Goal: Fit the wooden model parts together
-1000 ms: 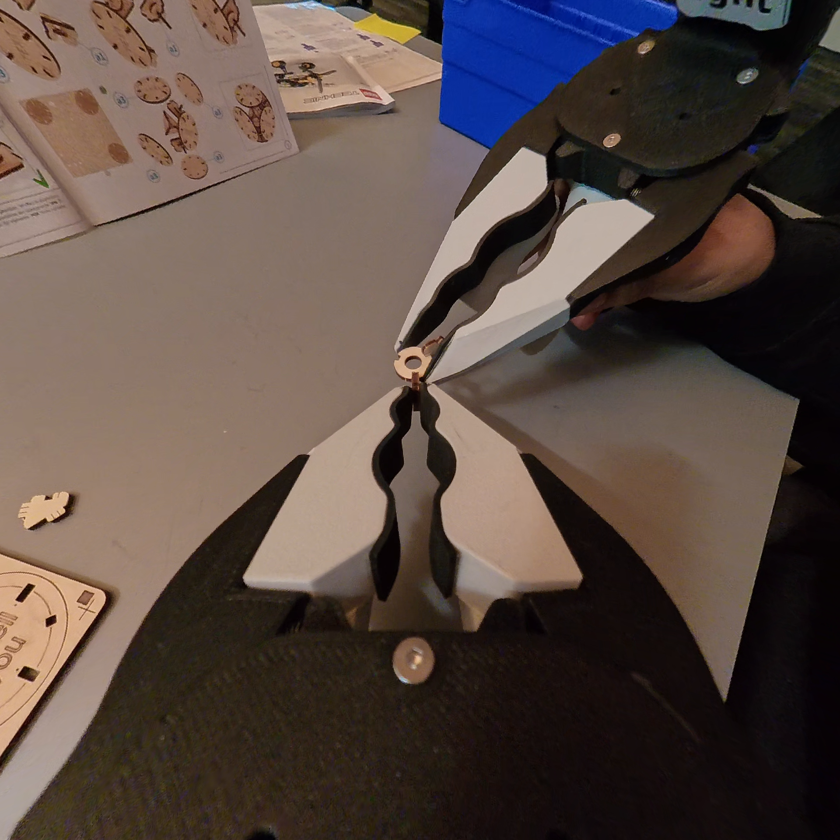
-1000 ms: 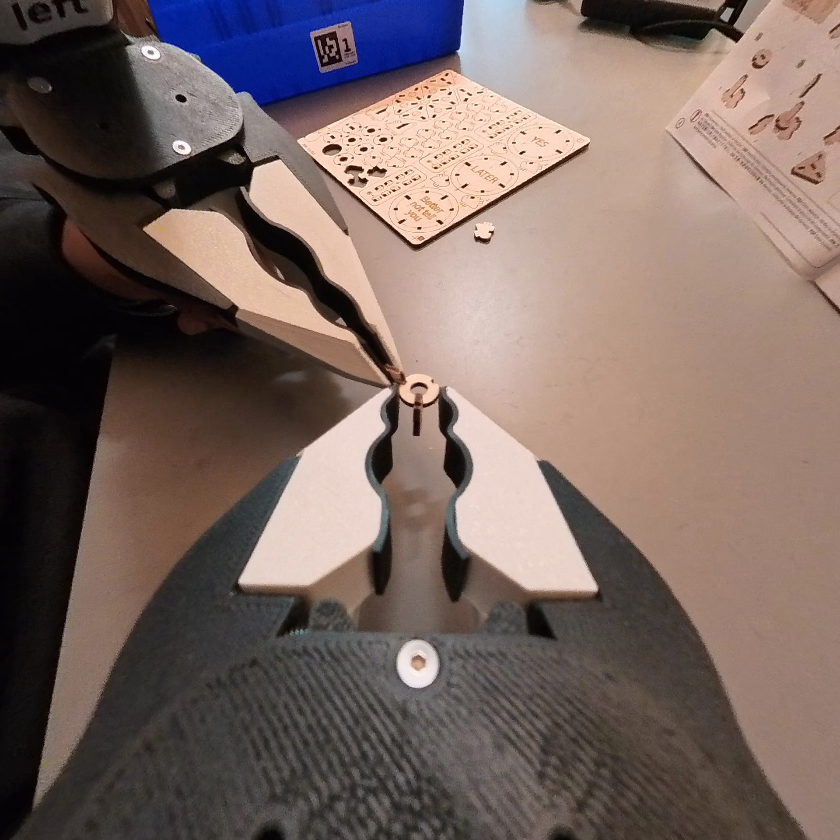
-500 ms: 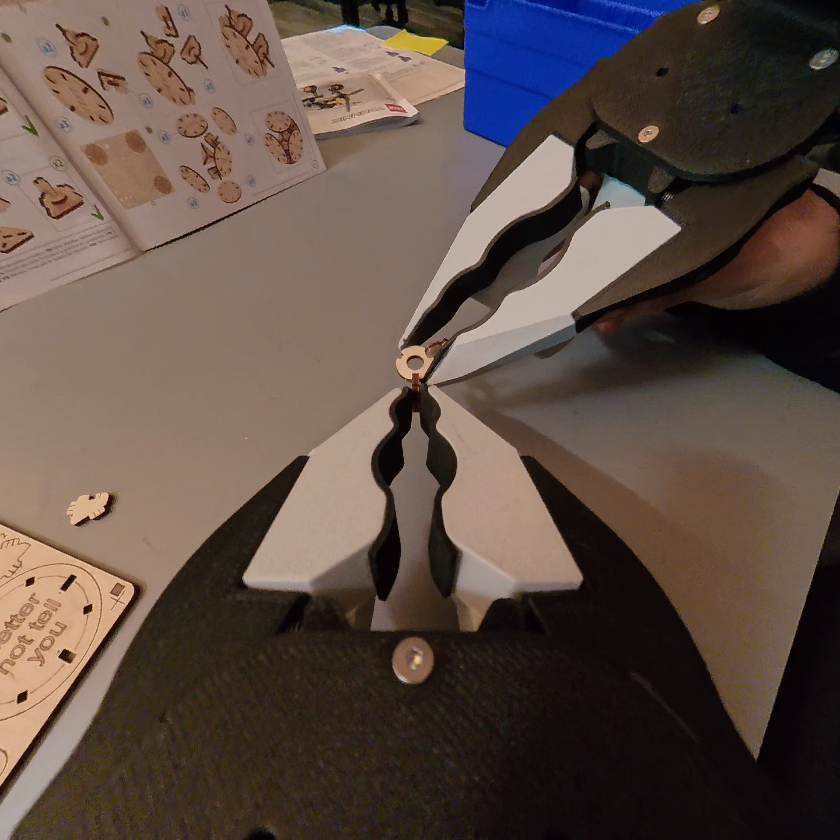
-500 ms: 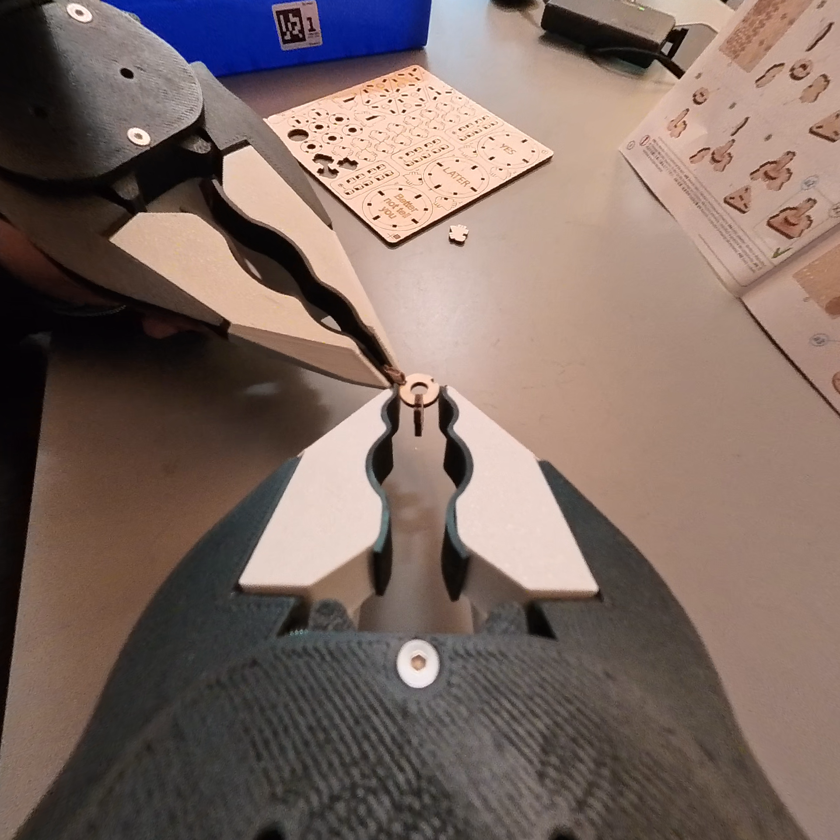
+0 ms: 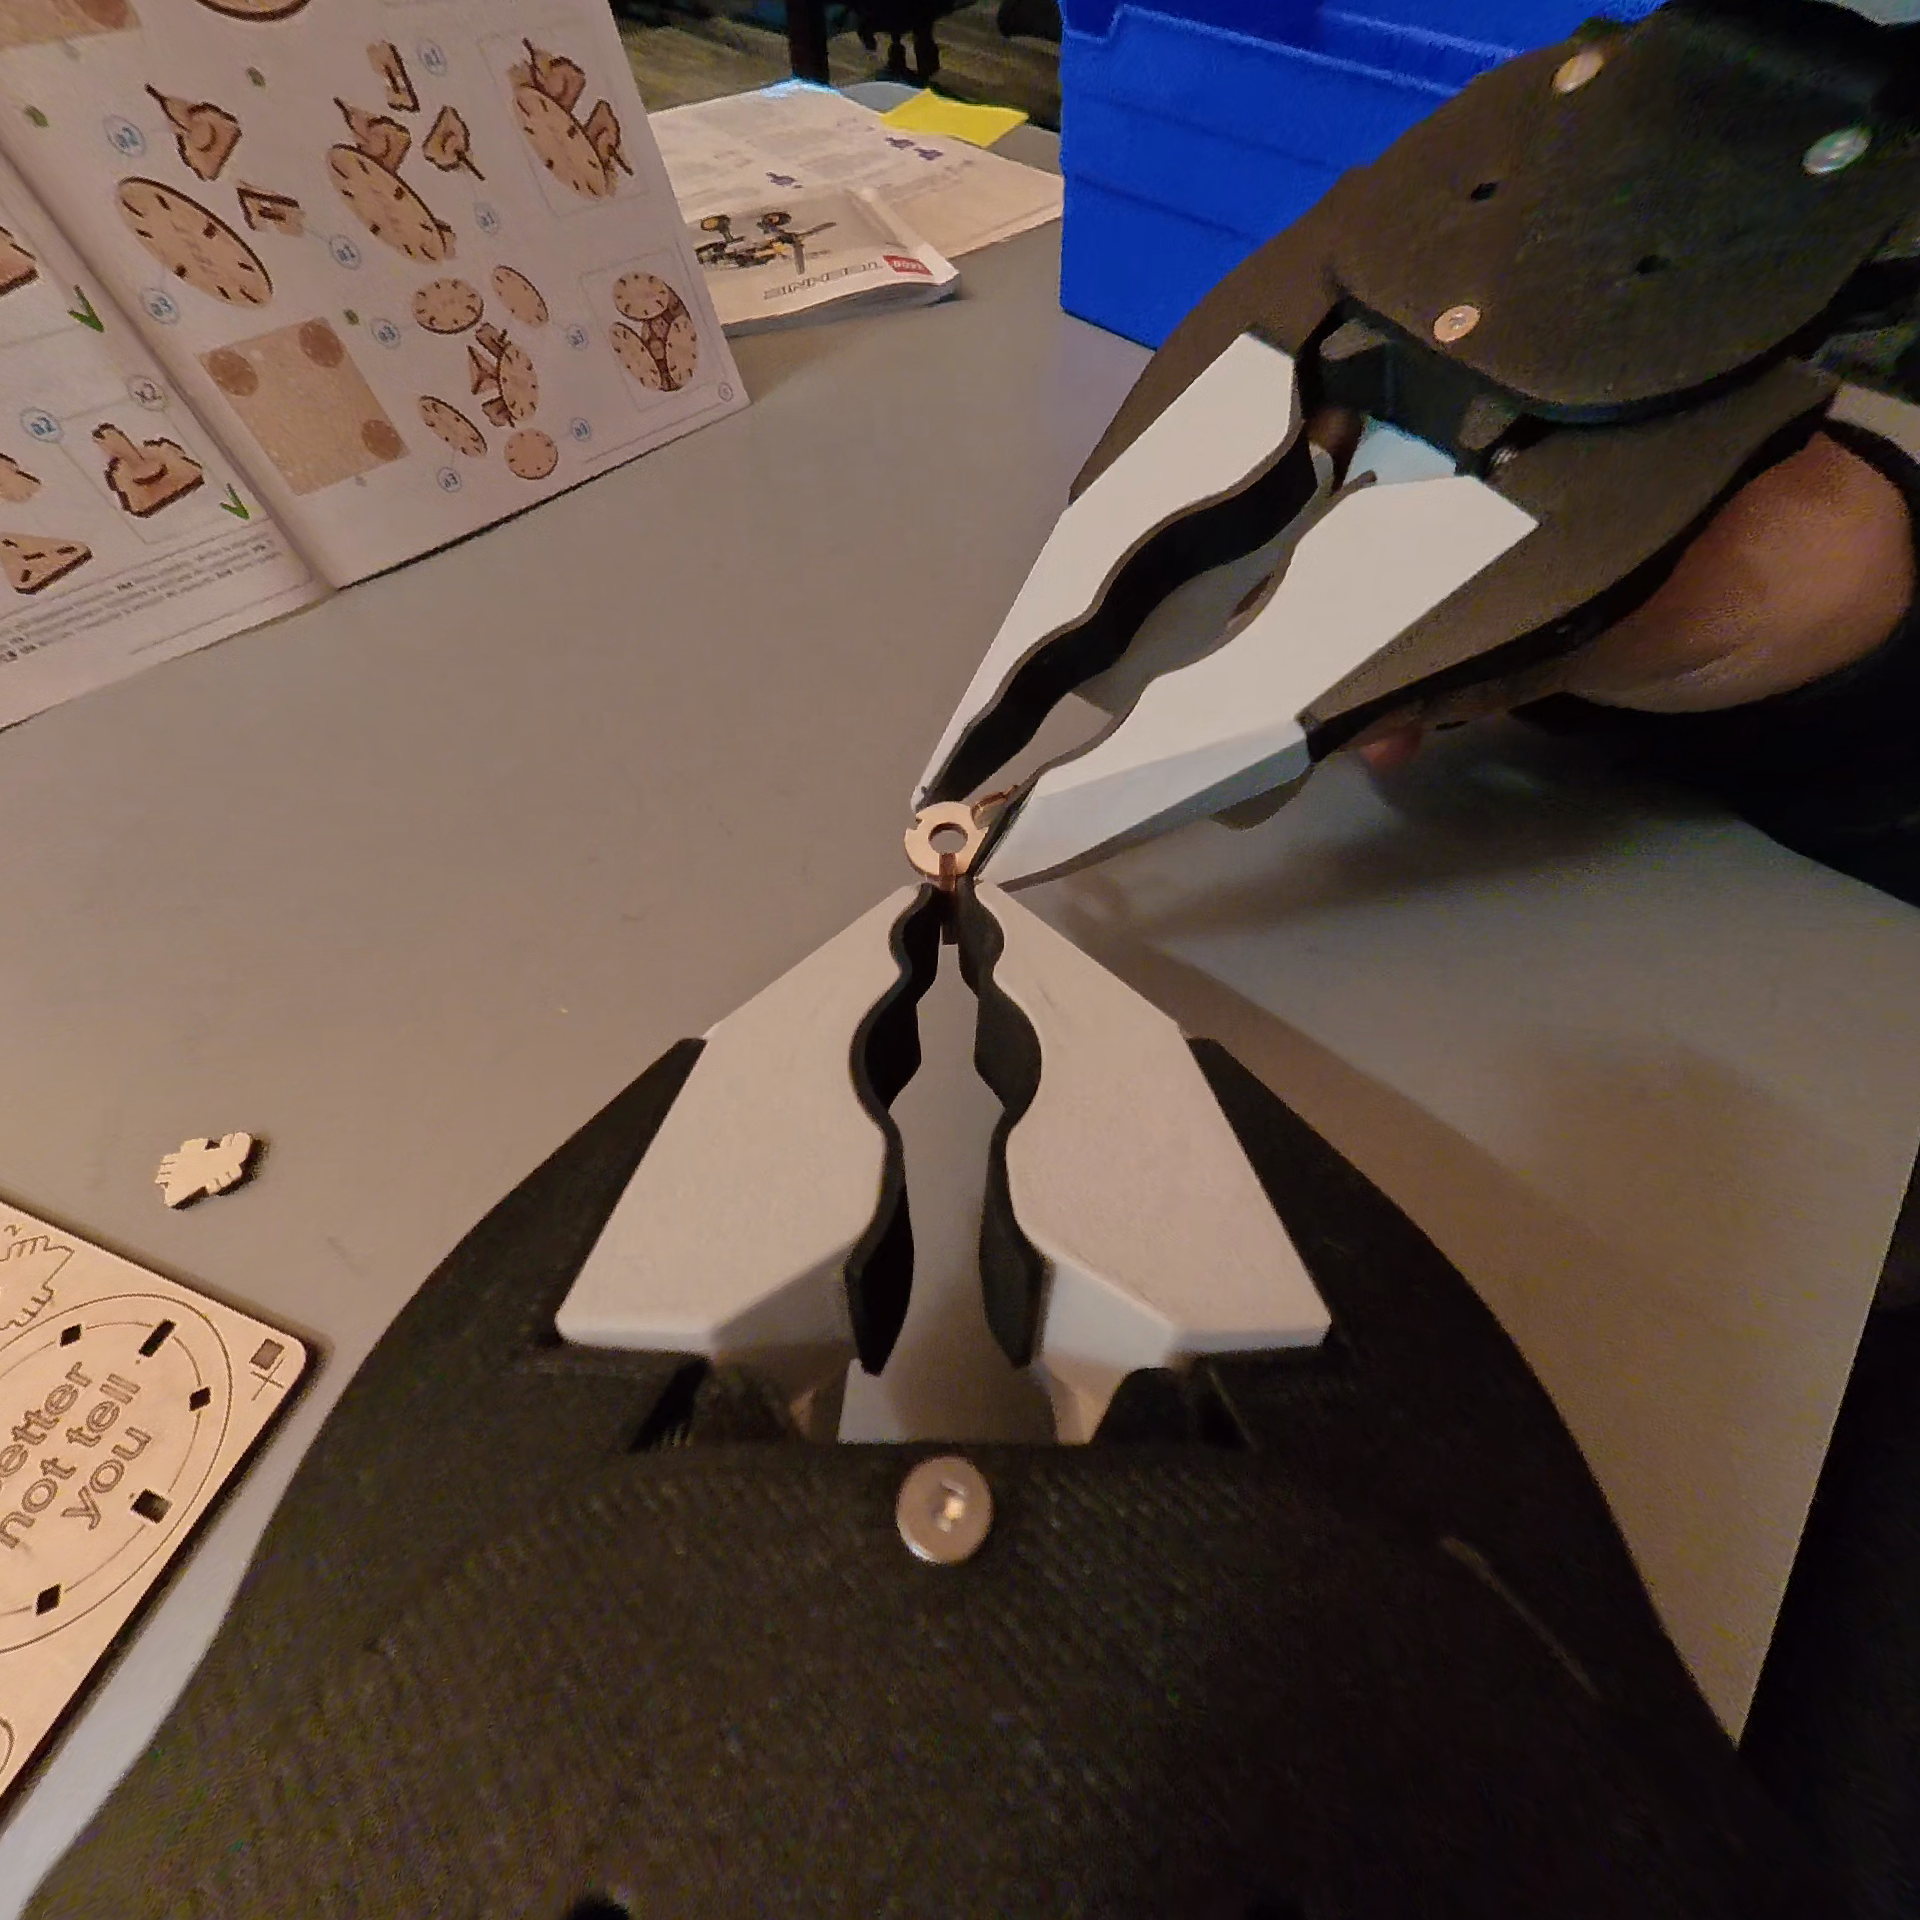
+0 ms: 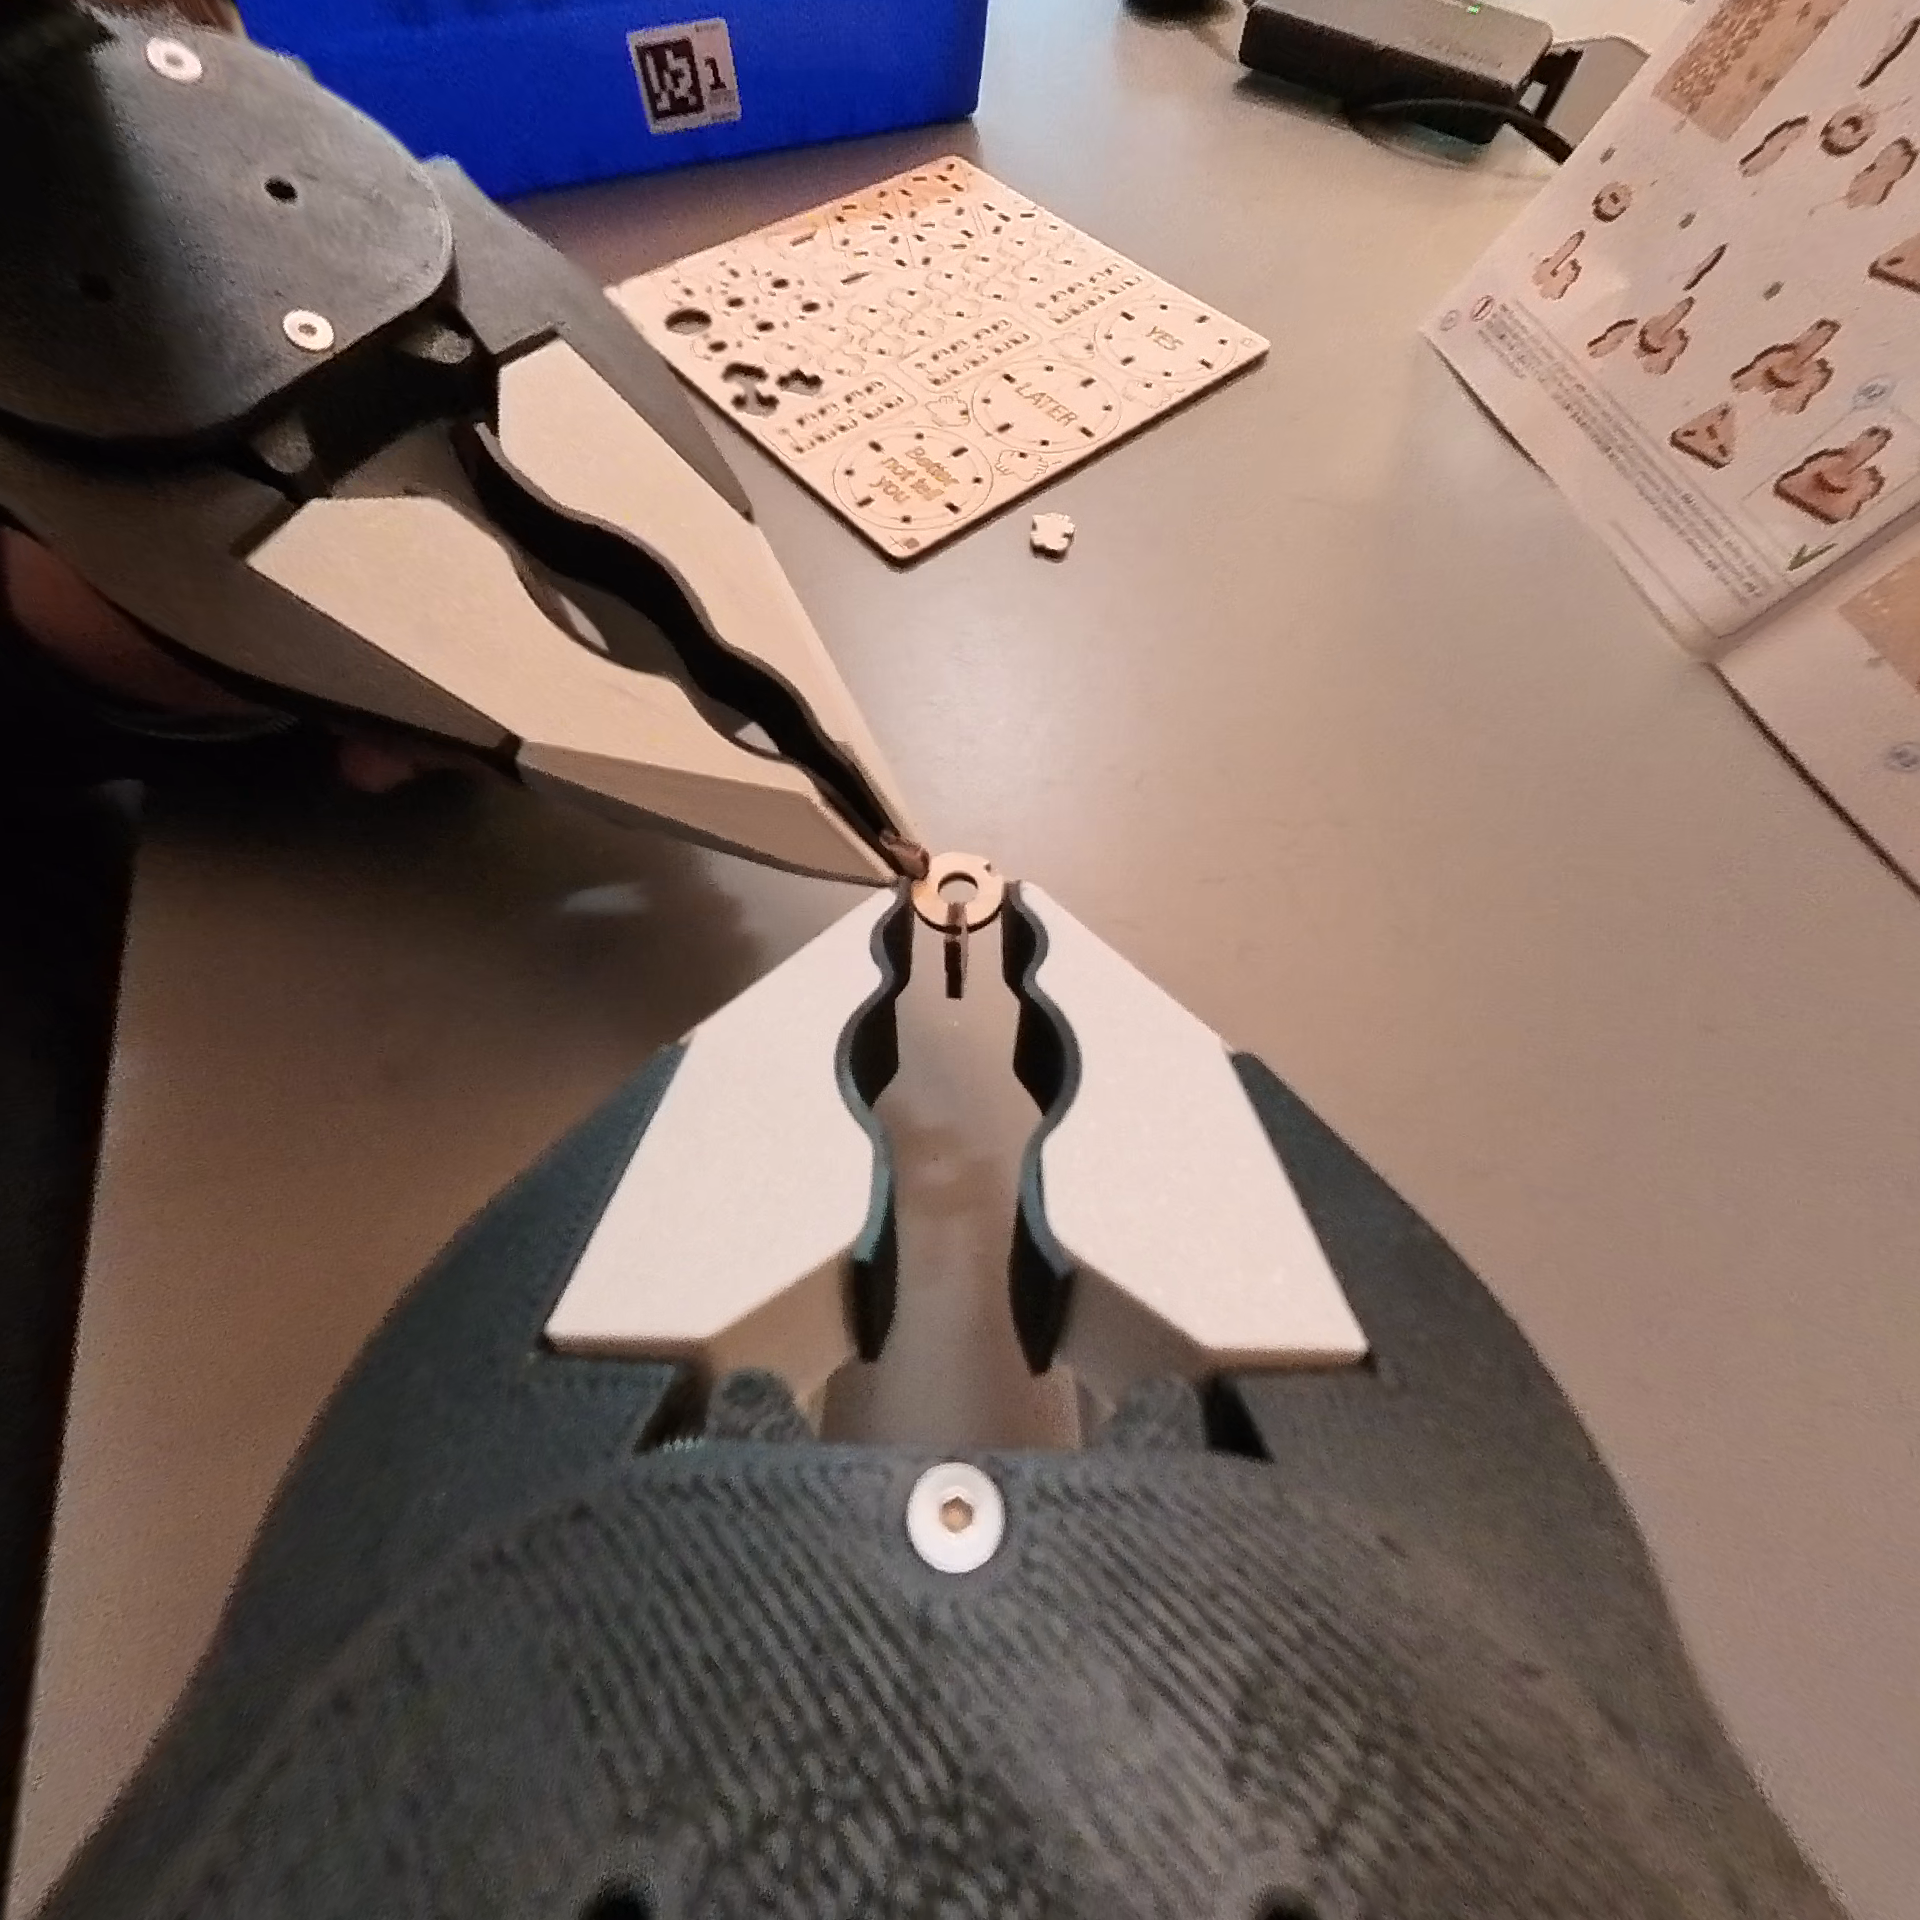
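Plywood, thin and pale with laser-browned edges, is forming the small ring-shaped disc (image 6: pixel 957 889) that the right gripper (image 6: pixel 956 914) is pinching by its rim between wavy black pads; a flat slotted tab is hanging from the disc's notch between the fingers. At the centre of the left wrist view, the left gripper (image 5: pixel 948 902) is sitting with its tips shut on a second narrow wooden tab (image 5: pixel 945 883) standing edge-on in the disc's near notch. Both grippers are showing smooth grey wedge fingers on rough black printed bodies. On the matte grey table (image 6: pixel 1351 831), a square plywood sheet (image 6: pixel 935 353) riddled with cut-outs is lying in the upper middle of the right wrist view, a loose scalloped piece (image 6: pixel 1051 534) just beside it. An open instruction booklet (image 5: pixel 312 312) is filling the upper left of the left wrist view, and a glossy blue bin (image 5: pixel 1195 156) is standing at the upper right behind the right gripper.
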A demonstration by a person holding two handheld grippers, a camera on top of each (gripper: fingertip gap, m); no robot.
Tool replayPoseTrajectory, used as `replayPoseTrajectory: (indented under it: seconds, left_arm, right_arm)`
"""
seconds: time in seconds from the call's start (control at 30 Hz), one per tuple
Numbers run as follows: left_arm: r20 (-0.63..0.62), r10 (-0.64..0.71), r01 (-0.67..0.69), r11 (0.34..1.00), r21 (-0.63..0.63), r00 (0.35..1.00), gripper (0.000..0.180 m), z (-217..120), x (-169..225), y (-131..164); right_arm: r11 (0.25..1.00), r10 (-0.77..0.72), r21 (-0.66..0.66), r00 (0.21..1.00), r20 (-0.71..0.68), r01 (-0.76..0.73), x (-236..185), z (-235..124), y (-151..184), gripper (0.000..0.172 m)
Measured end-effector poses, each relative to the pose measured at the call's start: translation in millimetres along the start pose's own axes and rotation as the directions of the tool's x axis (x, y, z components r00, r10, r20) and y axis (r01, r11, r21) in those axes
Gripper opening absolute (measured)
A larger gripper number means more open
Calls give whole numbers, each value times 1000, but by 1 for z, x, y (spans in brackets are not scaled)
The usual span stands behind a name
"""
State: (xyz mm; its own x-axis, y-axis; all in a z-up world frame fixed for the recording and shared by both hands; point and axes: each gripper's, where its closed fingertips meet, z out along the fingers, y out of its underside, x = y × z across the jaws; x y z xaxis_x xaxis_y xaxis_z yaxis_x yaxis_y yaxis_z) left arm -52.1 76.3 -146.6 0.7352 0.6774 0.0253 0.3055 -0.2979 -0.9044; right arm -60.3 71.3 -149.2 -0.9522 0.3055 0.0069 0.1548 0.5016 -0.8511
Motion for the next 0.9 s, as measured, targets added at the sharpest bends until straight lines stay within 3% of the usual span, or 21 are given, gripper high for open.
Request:
replayPoseTrajectory:
  seconds: [0.07,0.13,0.23,0.37,0.53,0.67,0.9]
  left_arm:
    - [1,-4,3,1000,21,1000,1,-1,0,-3]
    - [10,-5,5,999,34,1000,15,-3,-2,-5]
    - [-12,-30,30,999,33,999,16,-3,-2,-4]
    - [-56,-44,47,997,60,997,0,-6,2,-7]
    - [-61,-49,53,997,58,997,0,-6,1,-7]
    - [-63,-71,76,994,73,995,0,-8,-2,-8]
    - [-134,-198,213,970,113,971,0,-14,-10,-13]
  right_arm:
    - [999,49,13,998,35,-49,0,-1,-1,15]
    - [997,75,29,996,57,-77,1,-2,-2,15]
    - [992,110,48,990,87,-115,2,-4,-3,15]
    - [989,132,57,985,113,-139,1,-5,-4,15]
    - [984,148,75,978,148,-160,0,-5,-5,15]
    - [962,218,113,948,231,-248,-1,-9,-11,27]
    - [961,167,177,955,247,-214,7,-18,-18,54]
